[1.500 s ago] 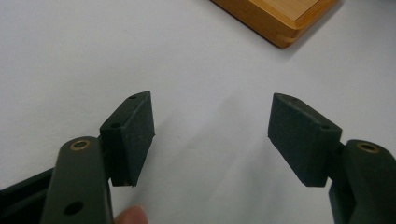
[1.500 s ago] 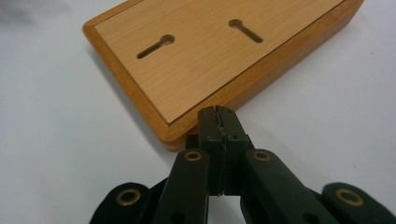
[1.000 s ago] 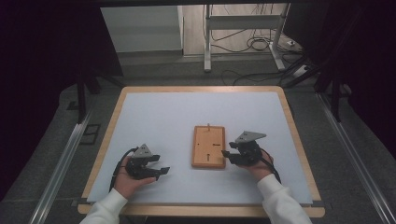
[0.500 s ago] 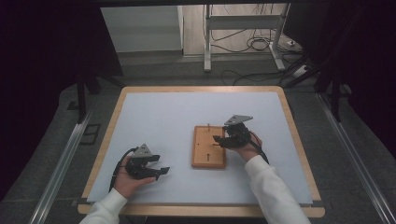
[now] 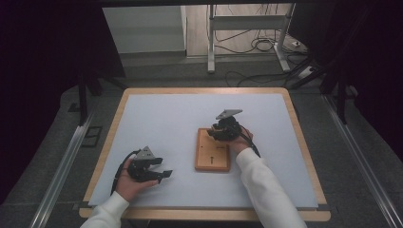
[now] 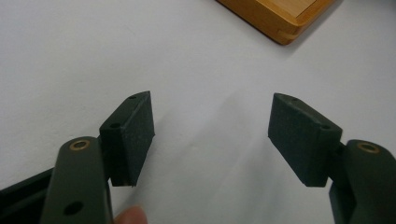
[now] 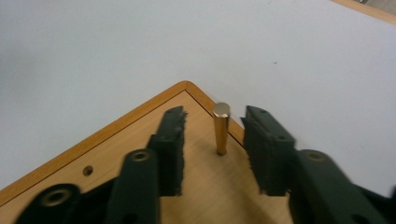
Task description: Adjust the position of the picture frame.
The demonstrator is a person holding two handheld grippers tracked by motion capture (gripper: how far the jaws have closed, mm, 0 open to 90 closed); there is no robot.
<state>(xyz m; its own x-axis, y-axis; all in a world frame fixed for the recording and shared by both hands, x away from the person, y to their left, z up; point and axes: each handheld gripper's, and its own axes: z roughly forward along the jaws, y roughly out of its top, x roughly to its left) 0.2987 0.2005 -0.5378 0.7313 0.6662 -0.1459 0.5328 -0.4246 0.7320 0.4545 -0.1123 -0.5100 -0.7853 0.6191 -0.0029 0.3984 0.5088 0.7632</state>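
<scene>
The right gripper (image 7: pixel 212 140) sits over the far right corner of the board (image 5: pixel 212 151), jaws apart on either side of the brass peg (image 7: pixel 220 127) (upright in its hole, not yet pinched). So the reach looks done; closing and pulling the peg are left, I'd say. The left gripper (image 6: pixel 211 135) rests open on the mat (image 5: pixel 157 123), near left, holding nothing.

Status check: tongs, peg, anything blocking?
Right tongs open, straddling upright brass peg at wooden board corner, not touching. Left tongs open, idle on table. Nothing blocking.
</scene>
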